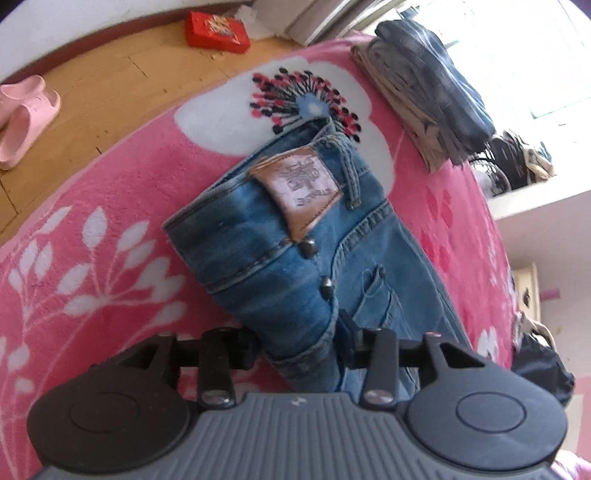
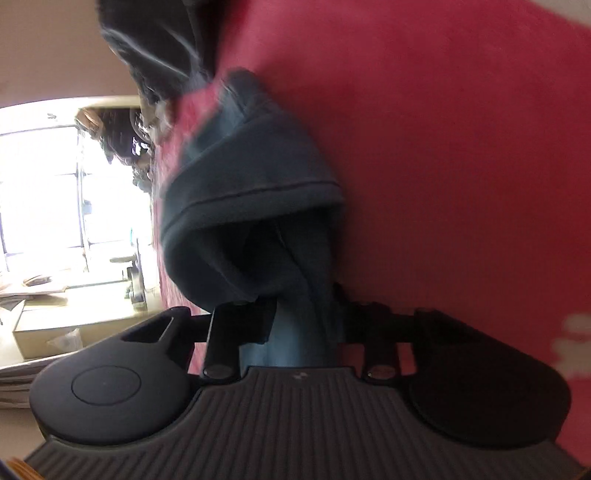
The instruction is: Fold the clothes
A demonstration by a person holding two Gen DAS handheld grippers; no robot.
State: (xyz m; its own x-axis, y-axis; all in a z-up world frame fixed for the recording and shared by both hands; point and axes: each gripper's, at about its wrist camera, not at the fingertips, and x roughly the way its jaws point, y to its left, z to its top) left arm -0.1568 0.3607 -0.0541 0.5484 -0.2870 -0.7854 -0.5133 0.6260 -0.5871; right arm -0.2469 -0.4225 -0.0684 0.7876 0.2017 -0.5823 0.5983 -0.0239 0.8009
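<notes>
Blue jeans (image 1: 280, 236) with a brown leather waist patch (image 1: 299, 192) lie on a pink flowered blanket (image 1: 103, 236) in the left wrist view. My left gripper (image 1: 301, 339) is shut on the jeans' near edge, denim bunched between its black fingers. In the right wrist view my right gripper (image 2: 304, 314) is shut on a hem end of the jeans (image 2: 251, 192), which loops open just past the fingers over the pink blanket (image 2: 461, 147). That view is blurred.
A stack of folded clothes (image 1: 424, 85) sits at the blanket's far right. A wooden floor (image 1: 110, 81) holds pink slippers (image 1: 26, 114) and a red box (image 1: 216, 31). A dark bag (image 1: 543, 369) lies right. A dark garment (image 2: 159, 48) and bright window (image 2: 40, 184) show left.
</notes>
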